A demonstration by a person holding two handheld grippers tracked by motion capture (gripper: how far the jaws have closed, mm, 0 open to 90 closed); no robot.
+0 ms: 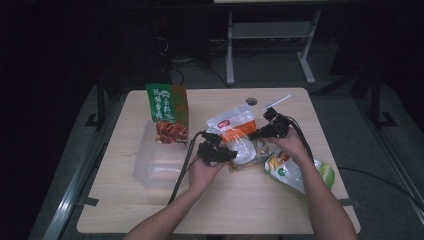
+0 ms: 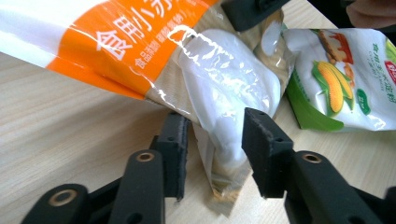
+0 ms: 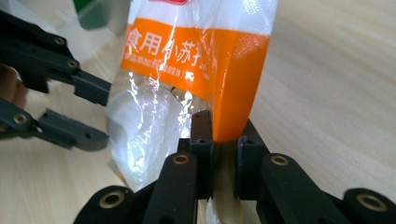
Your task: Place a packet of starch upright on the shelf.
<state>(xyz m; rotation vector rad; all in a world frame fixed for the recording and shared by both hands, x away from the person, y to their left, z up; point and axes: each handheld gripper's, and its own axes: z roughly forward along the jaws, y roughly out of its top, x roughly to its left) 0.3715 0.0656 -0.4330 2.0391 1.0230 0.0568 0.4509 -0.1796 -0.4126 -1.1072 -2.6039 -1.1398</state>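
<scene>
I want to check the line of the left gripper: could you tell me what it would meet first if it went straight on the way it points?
Probably the orange-and-white bag: its lower edge already sits between the left gripper's open jaws, with the white contents just ahead.

black gripper (image 3: 219,154) jaws, brass-ringed screws

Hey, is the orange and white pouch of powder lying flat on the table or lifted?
Partly lifted: the right tool pinches the orange and white pouch by one edge, and in the left gripper view its orange end rises clear of the table.
</scene>
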